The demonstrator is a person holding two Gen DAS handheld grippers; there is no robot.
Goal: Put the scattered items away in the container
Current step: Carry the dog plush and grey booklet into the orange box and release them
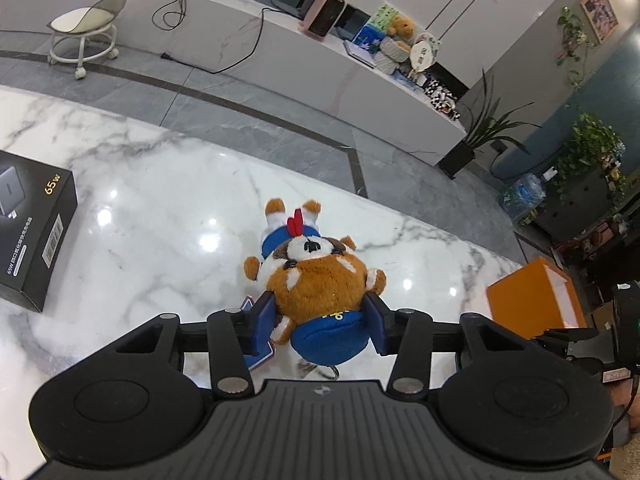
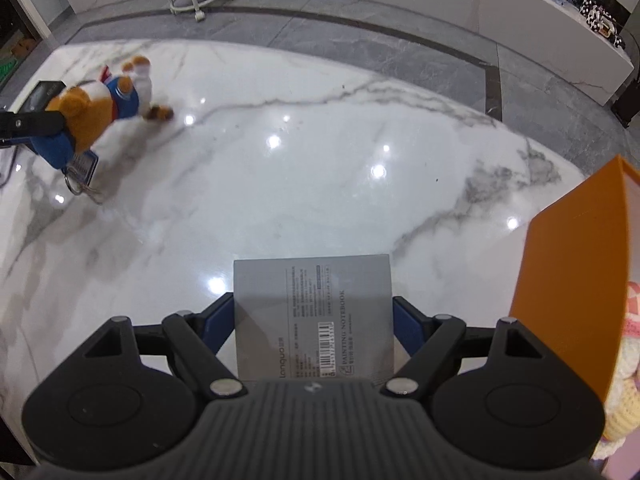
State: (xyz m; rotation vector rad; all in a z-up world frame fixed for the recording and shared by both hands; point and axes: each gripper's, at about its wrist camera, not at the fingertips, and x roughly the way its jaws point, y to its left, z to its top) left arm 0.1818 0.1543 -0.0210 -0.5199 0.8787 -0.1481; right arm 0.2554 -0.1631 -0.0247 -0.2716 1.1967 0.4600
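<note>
My left gripper [image 1: 320, 314] is shut on a brown and white plush dog [image 1: 316, 276] with a blue cap, its blue pads against both sides of the head. The dog's body and feet point away over the white marble table [image 1: 160, 208]. In the right wrist view the dog [image 2: 96, 112] is lifted at the far left, a tag and key ring hanging below it. My right gripper [image 2: 312, 316] is shut on a grey painting notebook [image 2: 312, 312], held flat above the table. The orange container [image 2: 576, 268] stands just to its right and also shows in the left wrist view [image 1: 532, 304].
A black 65W charger box [image 1: 32, 228] lies at the table's left edge. Pink and cream knitted things [image 2: 624, 360] sit inside the orange container. Beyond the table are grey floor, a white stool [image 1: 84, 36] and a long white counter.
</note>
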